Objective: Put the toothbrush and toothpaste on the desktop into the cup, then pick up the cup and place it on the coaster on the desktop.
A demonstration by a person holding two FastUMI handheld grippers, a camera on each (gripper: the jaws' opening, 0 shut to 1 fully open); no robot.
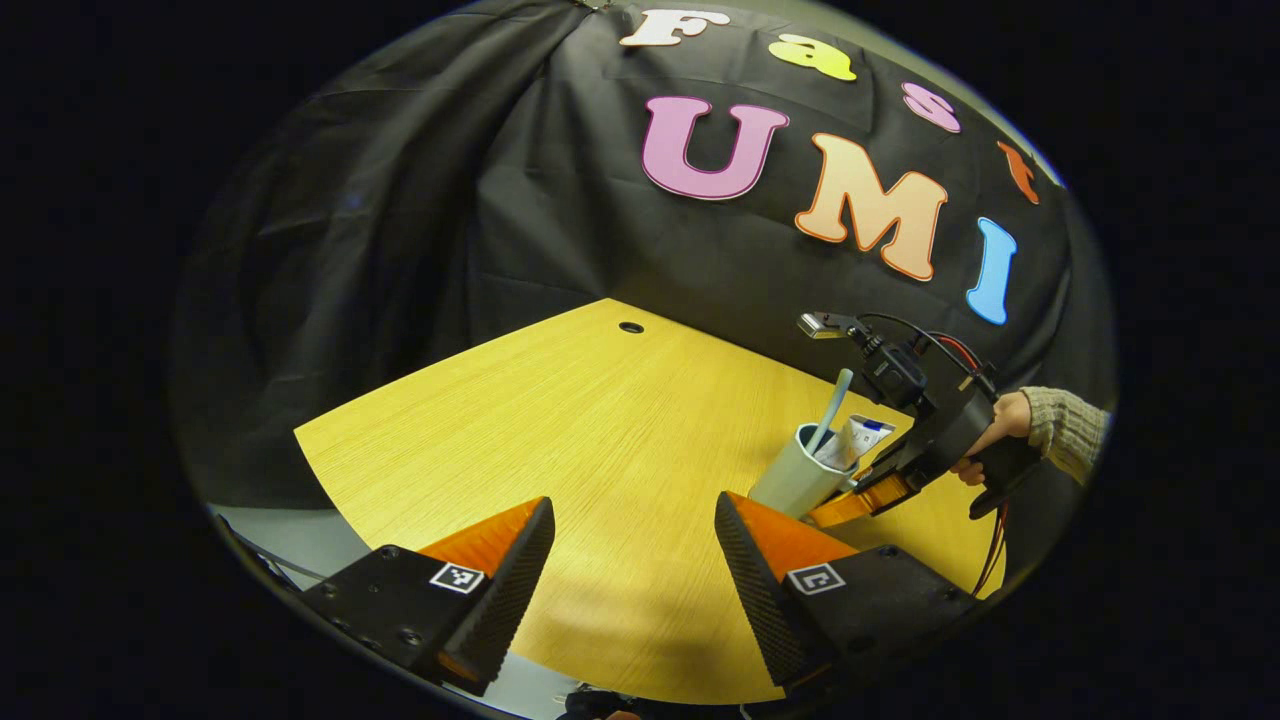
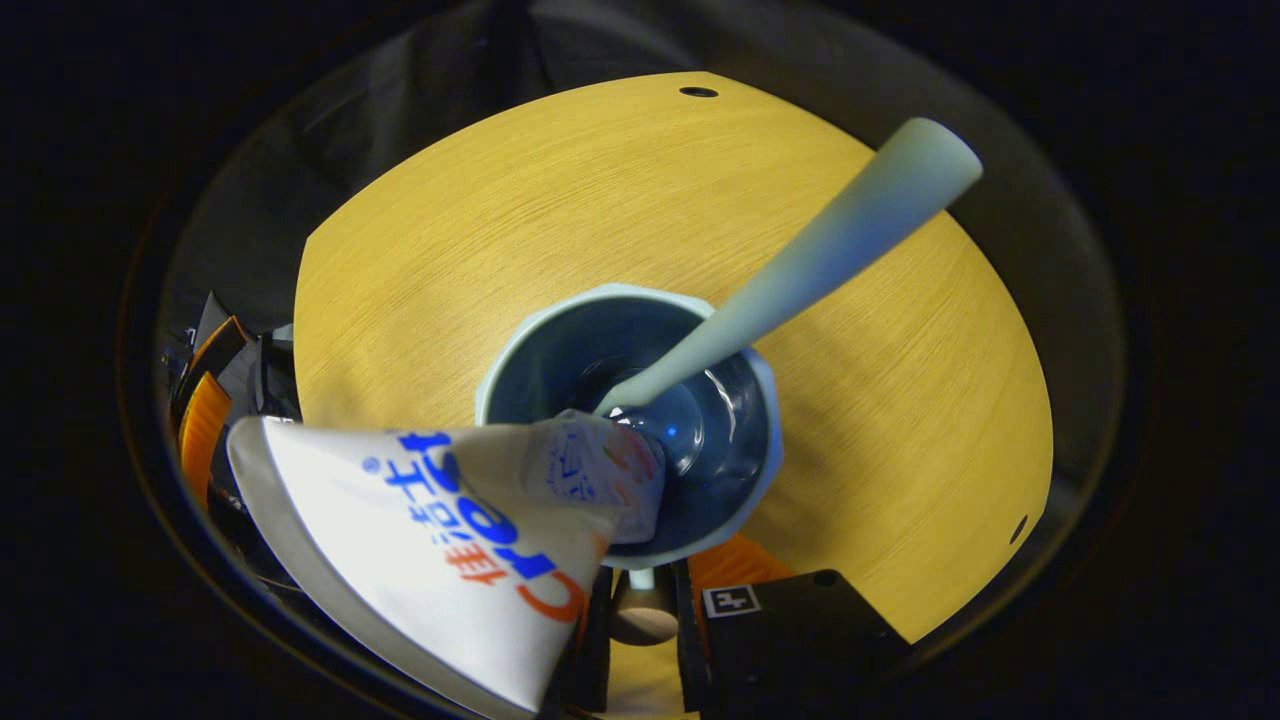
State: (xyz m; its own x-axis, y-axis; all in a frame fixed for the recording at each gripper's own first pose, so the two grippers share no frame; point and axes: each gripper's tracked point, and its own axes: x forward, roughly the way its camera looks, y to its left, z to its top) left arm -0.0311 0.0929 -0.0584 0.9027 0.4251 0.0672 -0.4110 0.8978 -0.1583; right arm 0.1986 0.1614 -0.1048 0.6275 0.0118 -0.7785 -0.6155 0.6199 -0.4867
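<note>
Already, in the left gripper view, the pale grey-green plastic cup (image 1: pixel 797 478) stands upright on the yellow wood-grain desktop (image 1: pixel 560 420), toward its right-hand edge, with the pale blue toothbrush handle (image 1: pixel 832 405) and the white toothpaste tube (image 1: pixel 858 440) both sticking out of its mouth. The right gripper (image 1: pixel 850 500), black with orange fingers and held by a hand (image 1: pixel 990 435) in a knitted sleeve, reaches the cup from the right, its fingers low against the cup's wall; whether they press on it cannot be told from here. The left gripper (image 1: pixel 632 560) hovers over the near edge of the desktop, its jaws wide apart and empty, the cup just beyond its right finger. By position the right gripper is plainly the nearer one for the lift.

Next, the right gripper view looks straight down into the cup (image 2: pixel 630 420), which sits directly ahead of its own fingers (image 2: pixel 745 590). The toothbrush (image 2: pixel 800 270) leans out toward the upper right, its long axis slanting away from the gripper, while the toothpaste tube (image 2: pixel 430 540) tilts back over the near-left rim, its flat crimped end close to the camera. How far these fingers stand open I cannot tell, as the tube and cup cover them. No coaster is visible, so its direction is uncertain.
</note>
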